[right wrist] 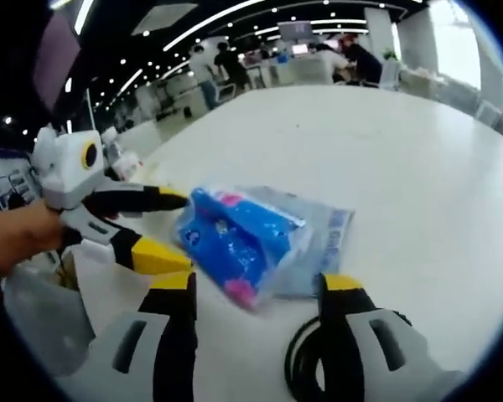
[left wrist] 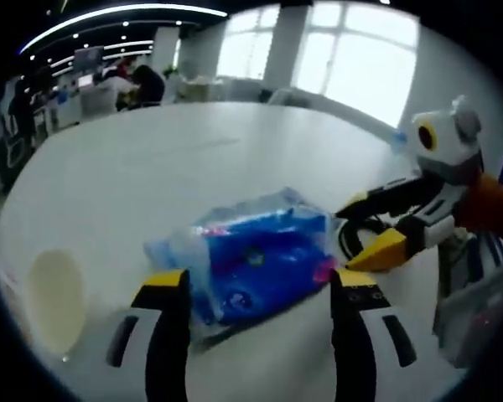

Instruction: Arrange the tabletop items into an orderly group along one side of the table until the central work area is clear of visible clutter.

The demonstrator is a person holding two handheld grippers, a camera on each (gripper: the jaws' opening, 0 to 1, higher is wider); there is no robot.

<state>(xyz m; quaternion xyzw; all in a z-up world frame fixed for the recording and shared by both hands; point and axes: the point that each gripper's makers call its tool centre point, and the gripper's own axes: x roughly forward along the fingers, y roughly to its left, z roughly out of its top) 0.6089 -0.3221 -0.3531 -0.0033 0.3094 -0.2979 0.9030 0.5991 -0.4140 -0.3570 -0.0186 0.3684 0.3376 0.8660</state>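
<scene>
Both grippers hover with jaws spread and nothing between them. Seen in the left gripper view, the left gripper [left wrist: 260, 289] has its yellow-tipped jaws on either side of the near end of a blue tissue pack [left wrist: 251, 255], not touching it as far as can be told, while the right gripper [left wrist: 370, 226] enters from the right, jaws parted beside the pack's far corner. A big white table [left wrist: 151, 167] carries everything. In the right gripper view, the right gripper [right wrist: 256, 285] sits just short of the pack [right wrist: 243, 239], and the left gripper [right wrist: 172, 228] comes in from the left, held by a hand [right wrist: 21, 234]. A black cable coil [right wrist: 306, 360] lies on the table under the right gripper's jaws. A pale round lid-like disc [left wrist: 54, 297] rests well apart at the table's near edge.
</scene>
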